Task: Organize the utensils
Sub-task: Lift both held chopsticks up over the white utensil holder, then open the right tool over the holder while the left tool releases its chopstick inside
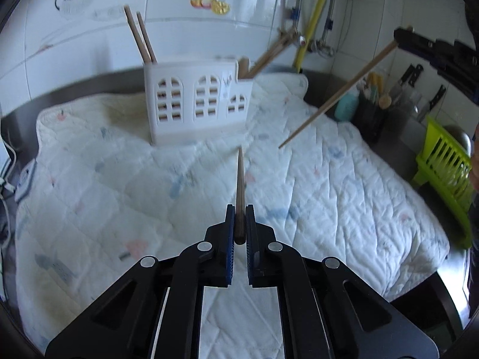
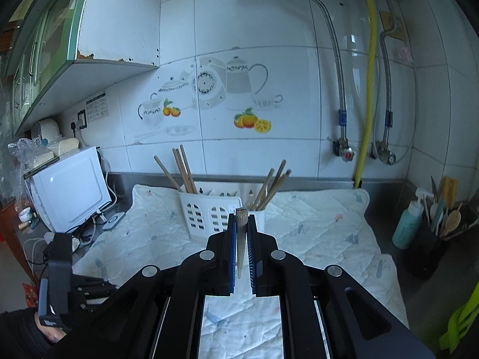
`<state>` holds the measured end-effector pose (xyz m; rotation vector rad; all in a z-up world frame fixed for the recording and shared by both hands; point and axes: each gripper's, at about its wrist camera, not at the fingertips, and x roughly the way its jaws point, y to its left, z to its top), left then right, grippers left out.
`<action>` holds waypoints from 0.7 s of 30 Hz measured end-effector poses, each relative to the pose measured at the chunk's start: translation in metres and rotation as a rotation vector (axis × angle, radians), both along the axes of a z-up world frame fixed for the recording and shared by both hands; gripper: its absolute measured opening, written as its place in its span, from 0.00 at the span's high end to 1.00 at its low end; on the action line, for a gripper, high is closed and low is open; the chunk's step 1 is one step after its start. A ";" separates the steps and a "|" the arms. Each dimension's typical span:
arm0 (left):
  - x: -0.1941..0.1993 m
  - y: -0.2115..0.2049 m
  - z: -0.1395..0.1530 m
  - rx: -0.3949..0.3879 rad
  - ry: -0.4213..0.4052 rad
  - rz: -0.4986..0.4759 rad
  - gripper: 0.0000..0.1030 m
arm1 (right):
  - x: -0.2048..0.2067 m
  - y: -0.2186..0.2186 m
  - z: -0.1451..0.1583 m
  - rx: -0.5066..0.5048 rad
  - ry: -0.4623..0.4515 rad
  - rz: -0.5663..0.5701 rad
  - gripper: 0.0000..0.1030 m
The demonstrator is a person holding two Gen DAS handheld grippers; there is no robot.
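The white holder (image 1: 197,101) stands on the quilt (image 1: 329,194) at twelve o'clock from both my claws, sticks already poking up from it. My left claw (image 1: 239,224) is squeezed tight on a brown chopstick (image 1: 240,179) pointing straight at it. My right claw (image 2: 241,239) pinches another chopstick (image 2: 241,233), blunt end first, and looks nearer.

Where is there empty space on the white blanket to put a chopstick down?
The quilted cloth is bare between the white holder and the left gripper, and out to the green rack. It is crowded at the back: the holder with its chopsticks, and the right corner with the black utensil pot and bottle.
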<state>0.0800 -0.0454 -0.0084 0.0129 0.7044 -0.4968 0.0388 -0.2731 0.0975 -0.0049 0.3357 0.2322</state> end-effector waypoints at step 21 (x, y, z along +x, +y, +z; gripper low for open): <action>0.069 0.012 0.090 -0.054 -0.139 0.041 0.95 | 0.098 0.013 0.096 -0.064 -0.025 0.040 0.93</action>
